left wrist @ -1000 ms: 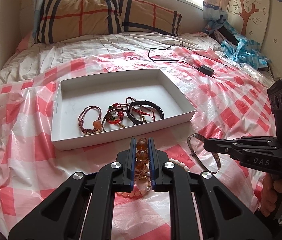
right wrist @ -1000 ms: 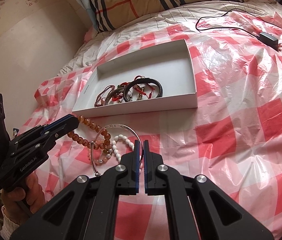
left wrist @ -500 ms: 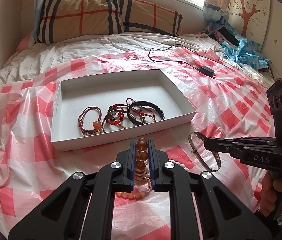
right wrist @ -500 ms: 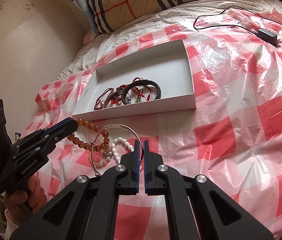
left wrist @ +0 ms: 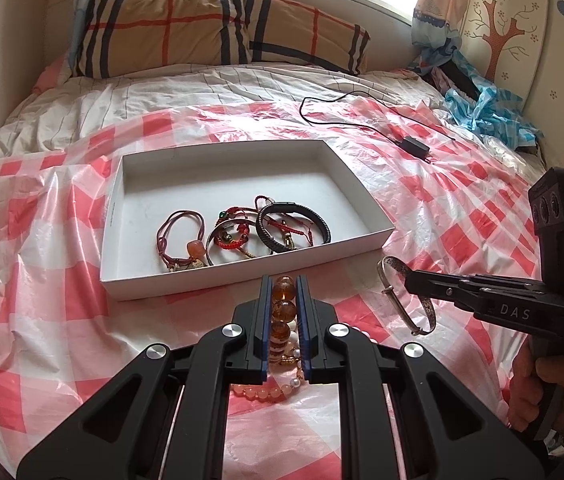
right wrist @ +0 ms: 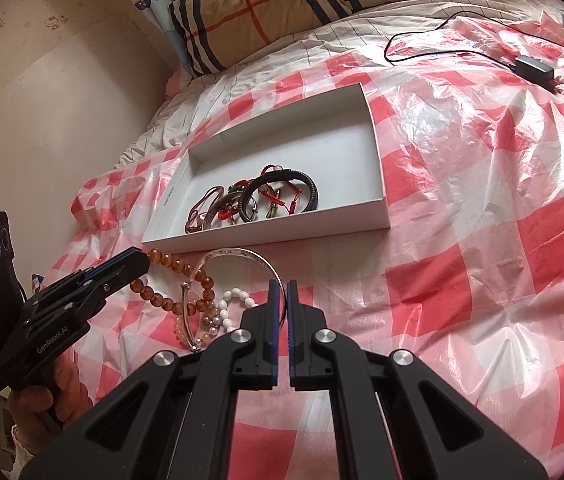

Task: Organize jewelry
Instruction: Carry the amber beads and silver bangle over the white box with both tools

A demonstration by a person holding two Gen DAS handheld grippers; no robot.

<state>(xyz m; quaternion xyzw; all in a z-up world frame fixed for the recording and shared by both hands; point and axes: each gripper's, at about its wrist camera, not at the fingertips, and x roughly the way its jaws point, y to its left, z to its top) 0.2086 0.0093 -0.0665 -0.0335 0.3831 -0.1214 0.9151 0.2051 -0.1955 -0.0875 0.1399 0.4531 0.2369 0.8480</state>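
Note:
A white open box (left wrist: 241, 276) (right wrist: 282, 232) lies on the red-checked plastic sheet and holds several cord, bead and black braided bracelets (left wrist: 241, 230). Just in front of it, my left gripper (left wrist: 284, 280) (right wrist: 143, 264) is shut on an amber bead bracelet (left wrist: 283, 310) (right wrist: 173, 265), whose lower loop hangs down to the sheet. My right gripper (right wrist: 280, 286) (left wrist: 408, 280) is shut on a thin silver bangle (right wrist: 237, 252) (left wrist: 394, 263), held tilted off the sheet. Under the two lie a white bead bracelet (right wrist: 237, 294) and a pink bead bracelet (left wrist: 257, 393).
A plaid pillow (left wrist: 209, 28) lies at the head of the bed. A black cable with an adapter (left wrist: 414, 145) sits beyond the box to the right, and blue cloth (left wrist: 490, 108) is heaped by the wall. A hand (left wrist: 538, 384) (right wrist: 41, 392) holds each gripper's handle.
The right gripper has lifted the silver bangle a little, so it sits higher and more tilted. The left gripper and its amber beads have barely moved.

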